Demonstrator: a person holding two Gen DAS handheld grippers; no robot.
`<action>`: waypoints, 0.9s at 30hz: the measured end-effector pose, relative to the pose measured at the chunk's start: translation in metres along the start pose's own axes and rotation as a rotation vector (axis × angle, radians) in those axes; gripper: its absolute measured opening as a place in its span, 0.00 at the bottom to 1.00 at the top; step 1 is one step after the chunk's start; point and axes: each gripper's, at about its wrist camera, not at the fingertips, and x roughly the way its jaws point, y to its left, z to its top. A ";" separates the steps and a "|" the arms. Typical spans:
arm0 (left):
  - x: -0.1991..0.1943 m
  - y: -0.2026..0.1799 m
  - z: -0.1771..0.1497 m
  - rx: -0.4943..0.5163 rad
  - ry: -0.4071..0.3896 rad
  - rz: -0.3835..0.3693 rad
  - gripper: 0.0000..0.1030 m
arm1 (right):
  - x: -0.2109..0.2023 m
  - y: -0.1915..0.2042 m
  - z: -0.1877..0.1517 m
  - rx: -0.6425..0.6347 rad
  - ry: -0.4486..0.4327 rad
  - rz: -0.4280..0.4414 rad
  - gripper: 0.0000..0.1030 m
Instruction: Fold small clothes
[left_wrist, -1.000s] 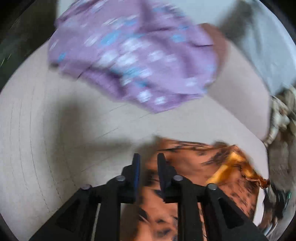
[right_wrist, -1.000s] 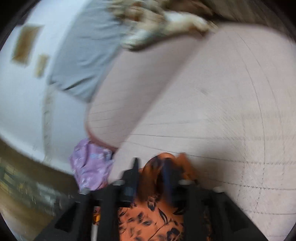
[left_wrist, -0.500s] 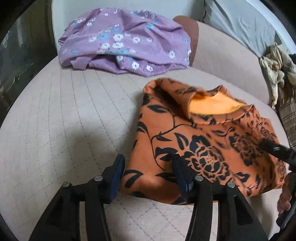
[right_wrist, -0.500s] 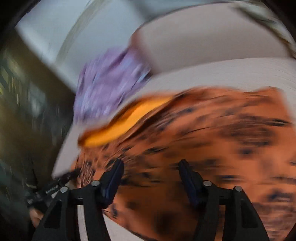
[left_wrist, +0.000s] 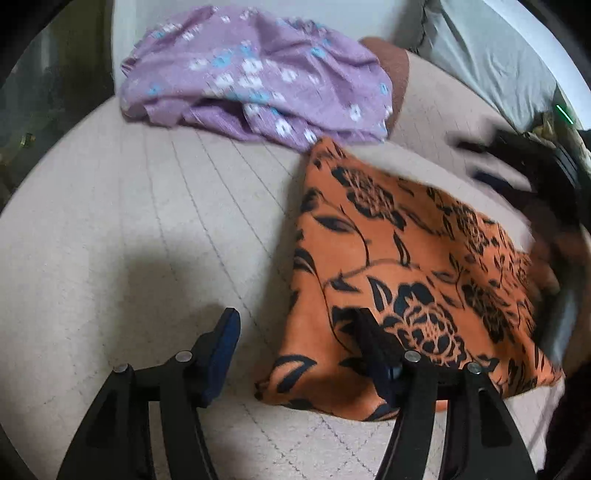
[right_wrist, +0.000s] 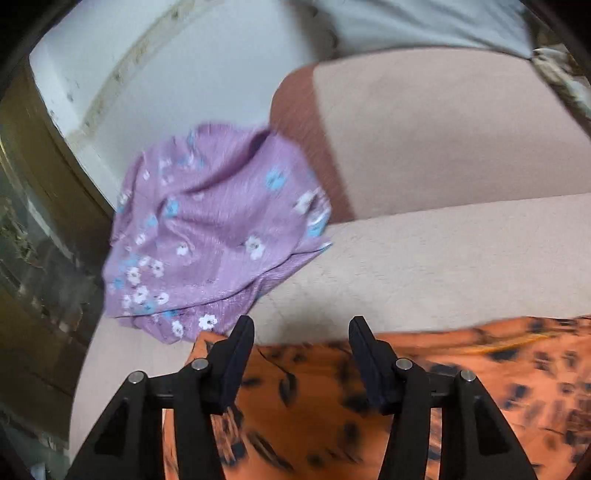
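An orange garment with a black flower print (left_wrist: 406, 266) lies folded flat on the beige quilted sofa seat (left_wrist: 129, 229). My left gripper (left_wrist: 295, 325) is open and empty above its near left corner; the right finger overlaps the cloth's edge. My right gripper (right_wrist: 301, 334) is open and empty, hovering over the orange garment (right_wrist: 332, 398) at its far edge. The right gripper also shows blurred at the right of the left wrist view (left_wrist: 535, 166).
A crumpled purple garment with white and blue flowers (left_wrist: 255, 77) lies at the back of the seat, also in the right wrist view (right_wrist: 207, 236). Behind stand the sofa back (right_wrist: 443, 129), a grey cloth (left_wrist: 491, 55) and a white wall (right_wrist: 166, 66).
Both grippers held the orange garment a second ago and have opened and let it go. The turned-up flap with the plain orange inside now lies flat. Both grippers have pulled back.
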 end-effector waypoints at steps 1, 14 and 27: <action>-0.005 -0.001 0.001 0.009 -0.028 0.013 0.64 | -0.023 -0.012 -0.009 -0.025 -0.008 -0.017 0.56; -0.024 -0.003 -0.024 0.061 -0.008 0.143 0.69 | -0.180 -0.158 -0.158 0.046 0.188 -0.183 0.56; -0.013 0.006 -0.048 -0.287 0.100 -0.303 0.76 | -0.212 -0.215 -0.202 0.612 0.093 0.189 0.65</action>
